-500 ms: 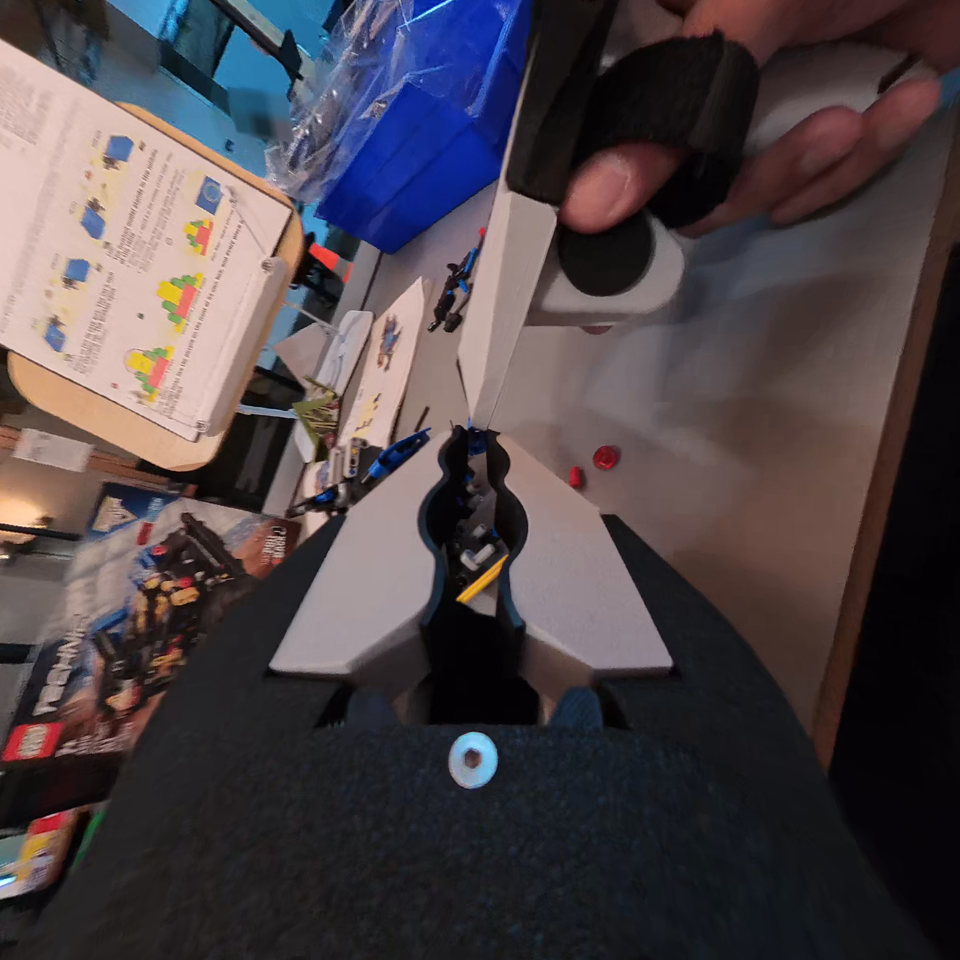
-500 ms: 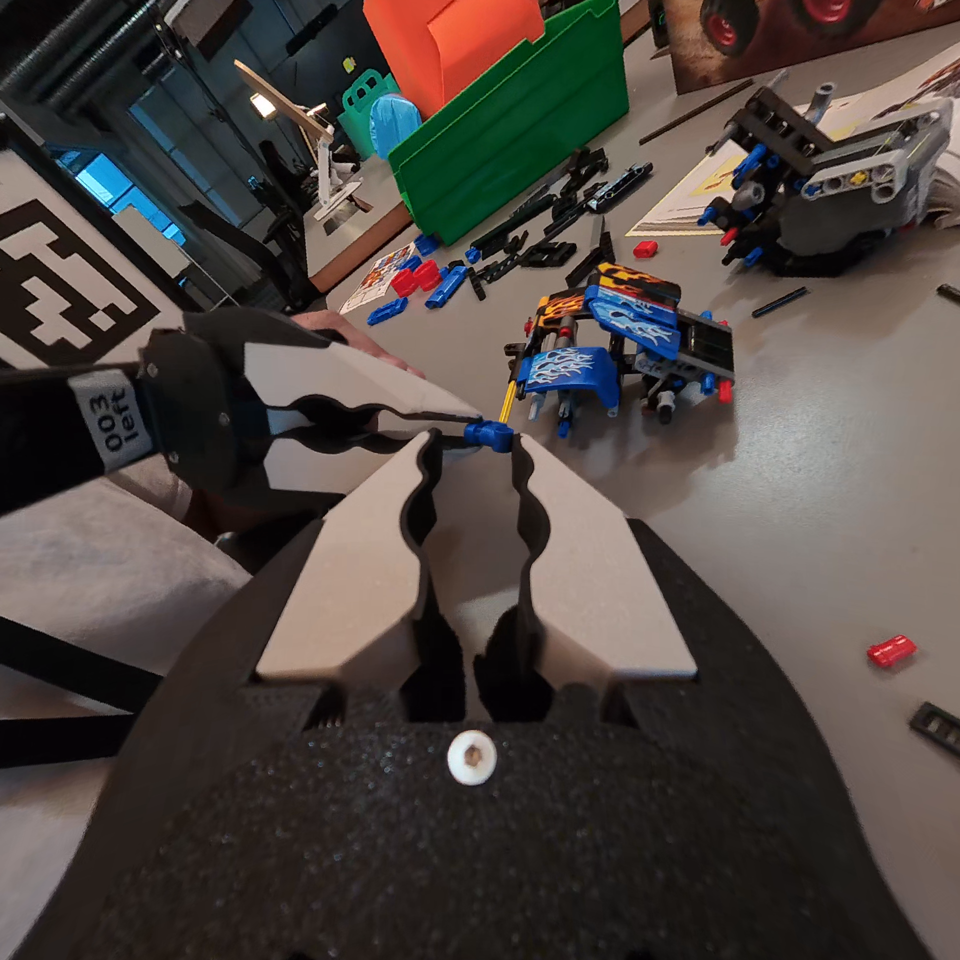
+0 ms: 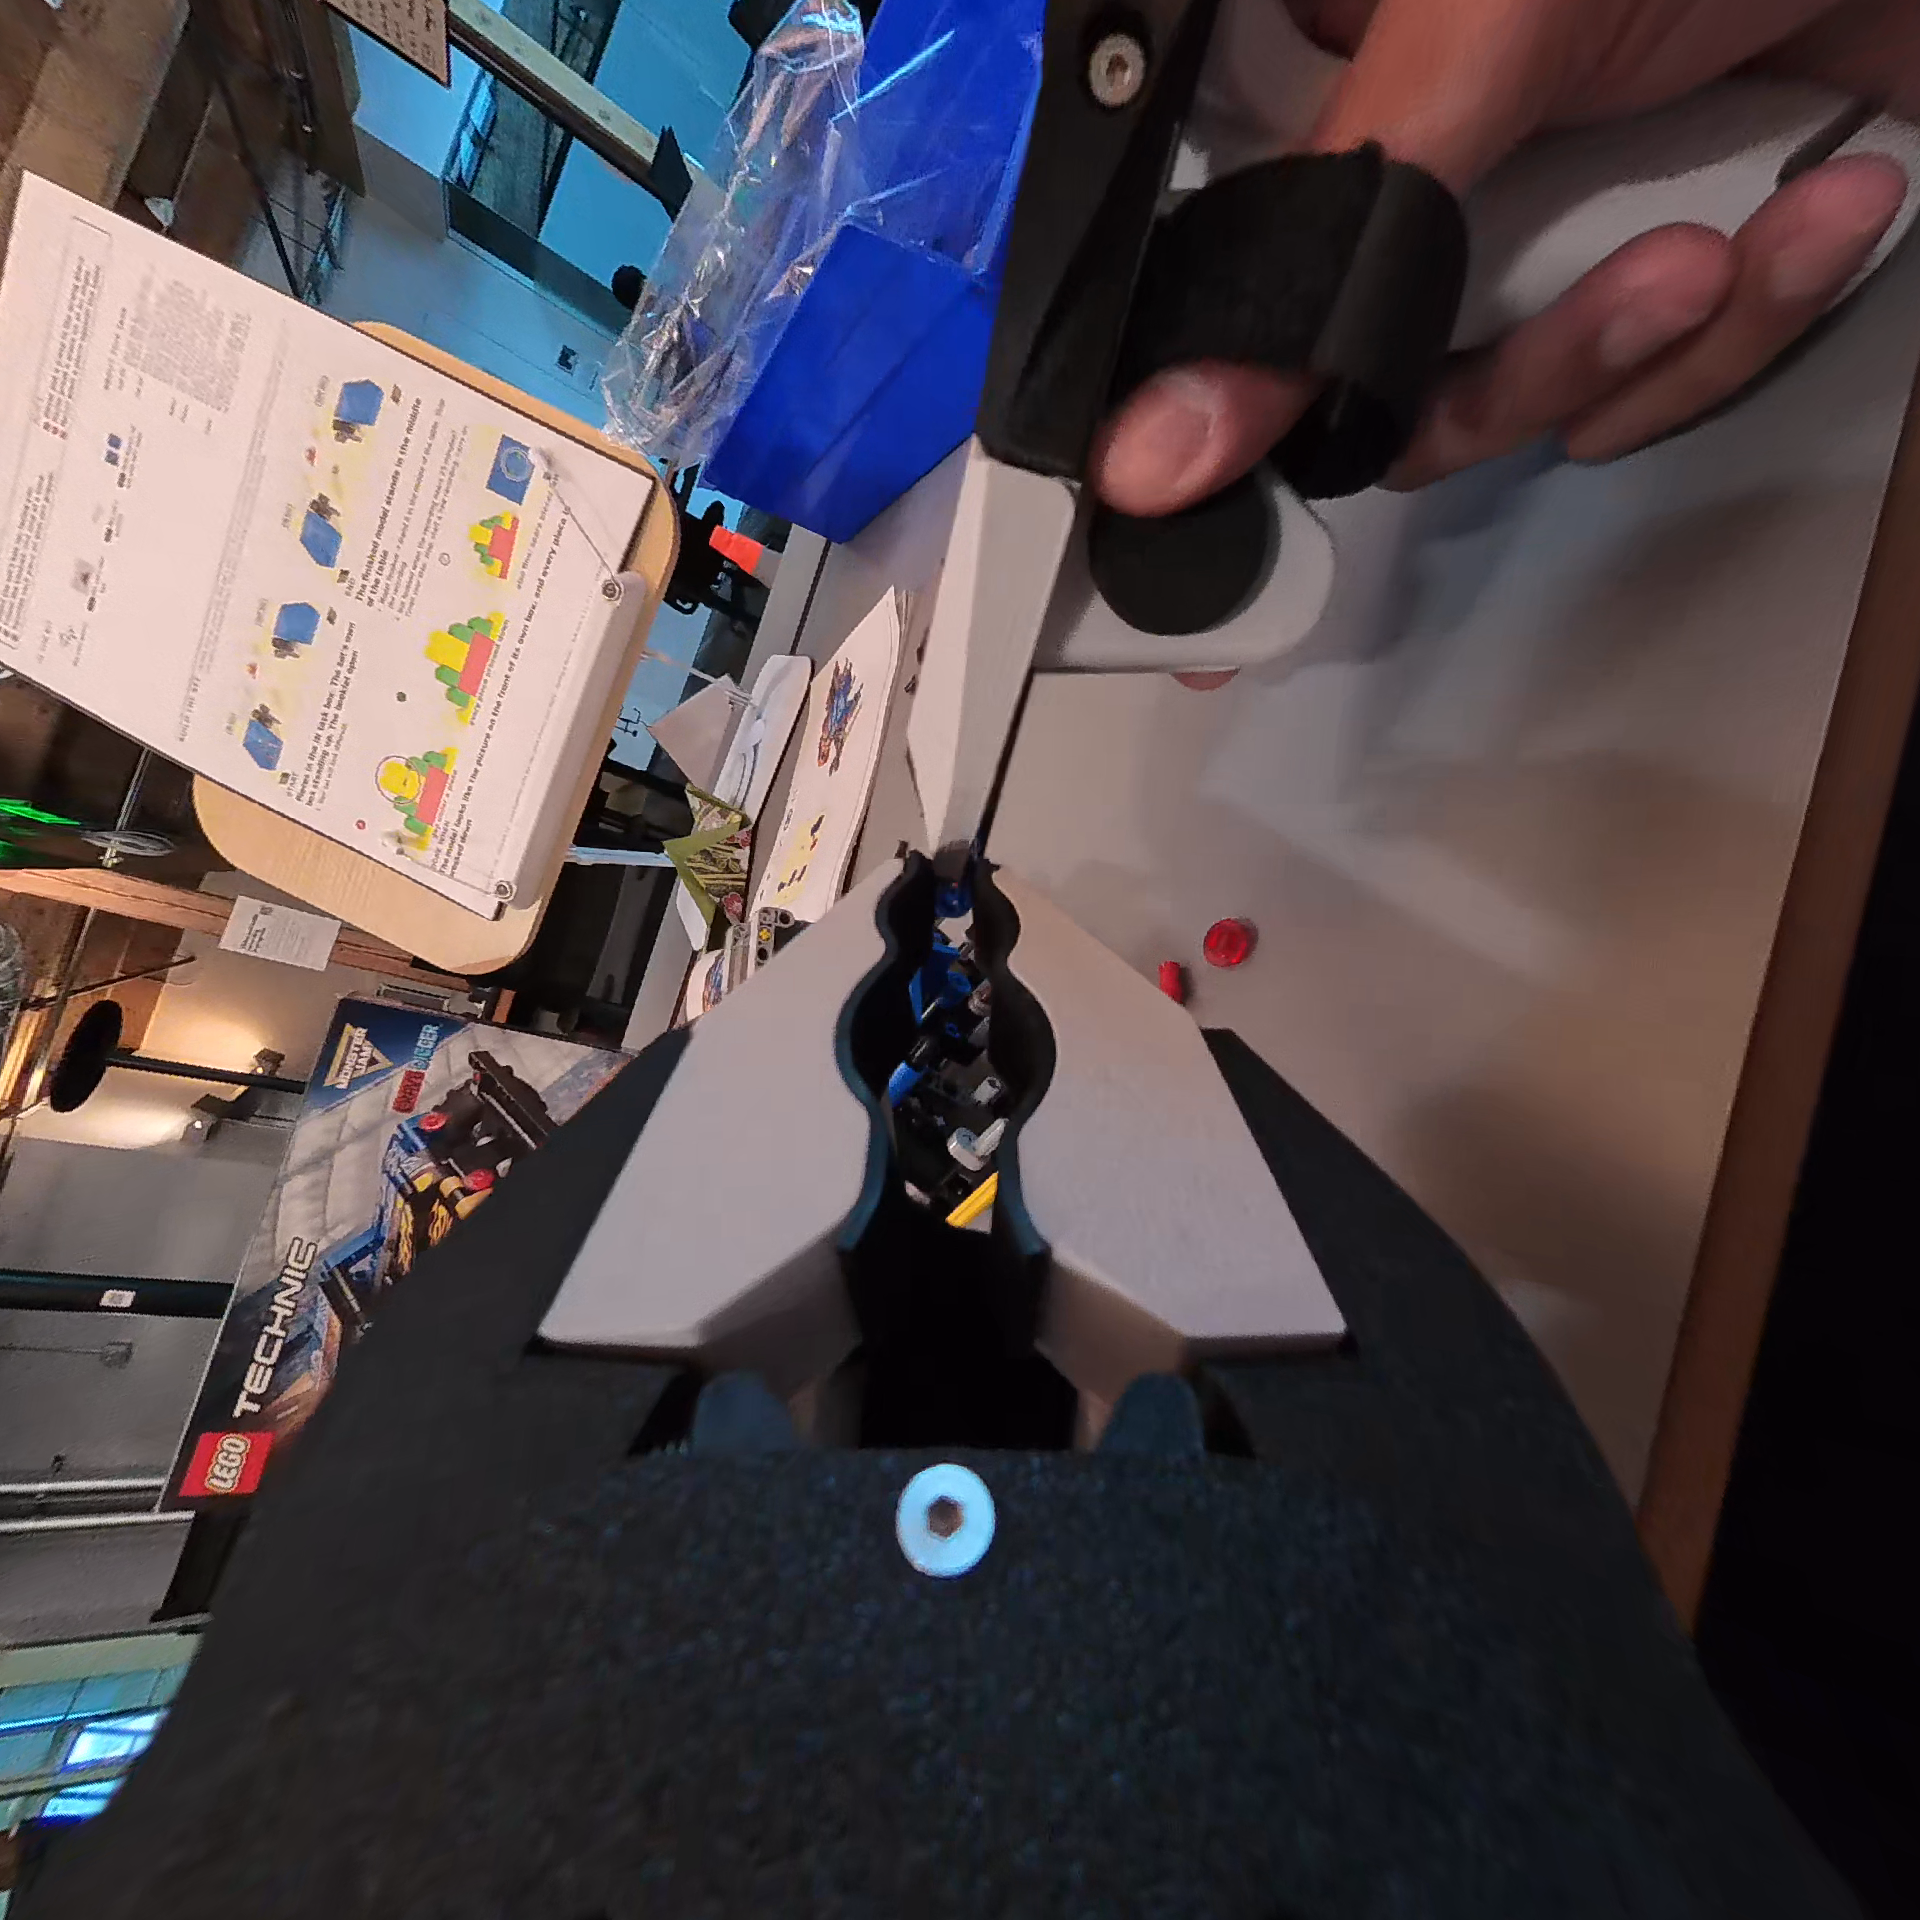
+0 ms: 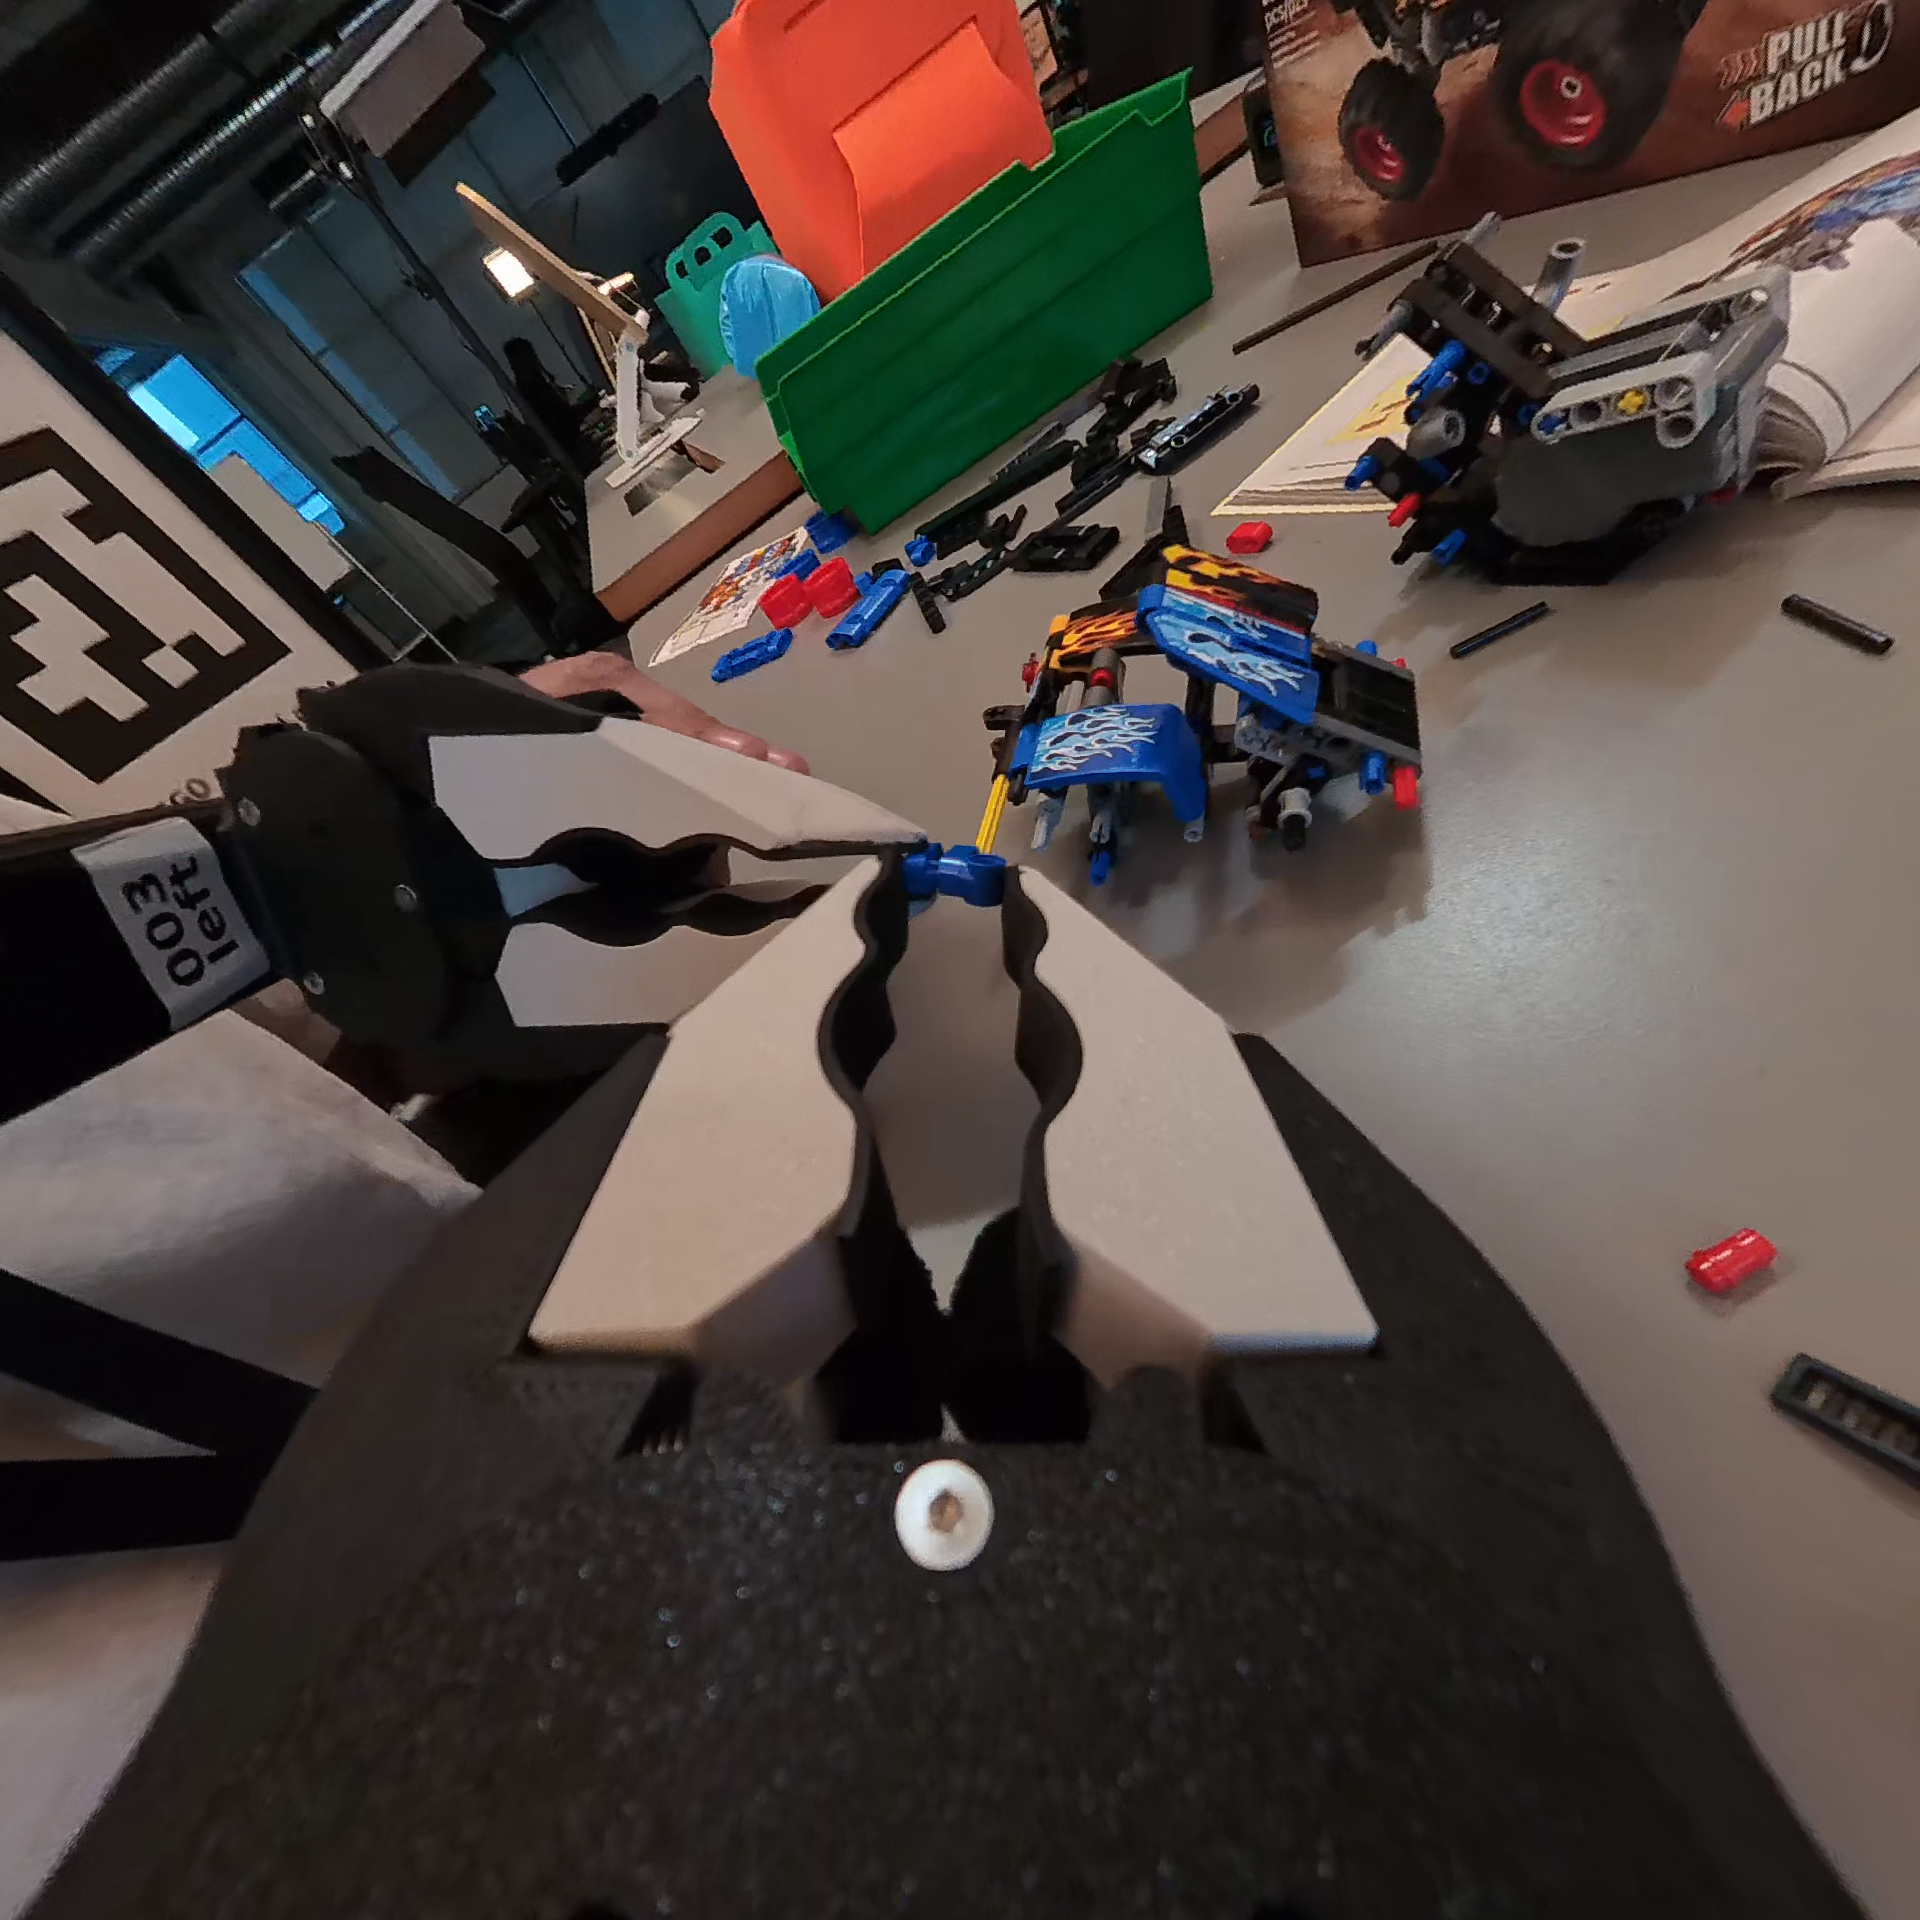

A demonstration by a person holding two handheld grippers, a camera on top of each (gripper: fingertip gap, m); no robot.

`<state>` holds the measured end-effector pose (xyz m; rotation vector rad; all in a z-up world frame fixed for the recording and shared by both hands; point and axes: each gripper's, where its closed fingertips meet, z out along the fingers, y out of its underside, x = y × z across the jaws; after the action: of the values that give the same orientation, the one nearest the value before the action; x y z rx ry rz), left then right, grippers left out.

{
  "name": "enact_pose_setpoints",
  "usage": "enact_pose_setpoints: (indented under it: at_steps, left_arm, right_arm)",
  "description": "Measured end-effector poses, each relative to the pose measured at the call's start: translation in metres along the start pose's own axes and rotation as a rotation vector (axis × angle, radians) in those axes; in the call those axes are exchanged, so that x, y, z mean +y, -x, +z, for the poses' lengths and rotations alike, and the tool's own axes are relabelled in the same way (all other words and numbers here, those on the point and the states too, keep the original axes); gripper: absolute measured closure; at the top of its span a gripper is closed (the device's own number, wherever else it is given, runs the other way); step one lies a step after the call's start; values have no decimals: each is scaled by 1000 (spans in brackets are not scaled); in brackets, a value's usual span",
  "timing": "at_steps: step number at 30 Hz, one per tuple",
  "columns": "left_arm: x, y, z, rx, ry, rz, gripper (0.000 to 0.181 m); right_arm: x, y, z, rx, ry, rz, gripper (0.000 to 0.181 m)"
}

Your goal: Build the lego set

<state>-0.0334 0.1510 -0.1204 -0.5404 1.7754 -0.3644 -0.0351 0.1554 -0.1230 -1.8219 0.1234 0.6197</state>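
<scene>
1. The right gripper (image 4: 951,878) has its fingers set a narrow way apart, and a small blue connector piece (image 4: 954,871) sits right between their tips.
2. The left gripper (image 4: 904,847) comes in from the left side of that view with its jaws nearly shut, and its tips pinch the left end of the same blue piece.
3. Both tools meet tip to tip over the grey table (image 4: 1558,935); whether the right fingers truly press the piece or only frame it, I cannot tell.
4. Just beyond the two tips lies a half-built truck body (image 4: 1195,717) with blue flame panels and a yellow rod at its near corner.
5. Farther back and to the right stands a grey and black chassis block (image 4: 1579,416) on an open instruction booklet (image 4: 1829,343).
6. Loose black, blue and red parts (image 4: 997,551) lie scattered in front of a green bin (image 4: 997,301).
7. A red piece (image 4: 1730,1259) lies alone on the table to the right of the right gripper.
8. In the left wrist view, a person's hand (image 3: 1507,312) grips the right tool's handle, with a black strap over one finger.
9. Off to the left gripper's left, the set's box (image 3: 343,1226) stands beside a sheet of pictures on a board (image 3: 312,540).
</scene>
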Motion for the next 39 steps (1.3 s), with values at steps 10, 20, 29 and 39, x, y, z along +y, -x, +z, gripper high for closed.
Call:
enact_pose_setpoints:
  at_steps: [10, 20, 29, 39]
  left_arm:
    - [-3, 0, -1, 6, -38, -19, 176]
    - [-23, 11, -33, 551, -362, -669, 157]
    - [-31, -6, -46, 696, -432, -695, 172]
    - [-28, -20, -50, 771, -373, -616, 162]
  right_arm:
    - [0, 0, -2, 30, 9, -76, 165]
    - [-11, 37, -19, -267, -43, -212, 165]
    - [-4, 55, -19, -361, -41, -326, 165]
    - [14, 61, -13, -349, 88, -425, 165]
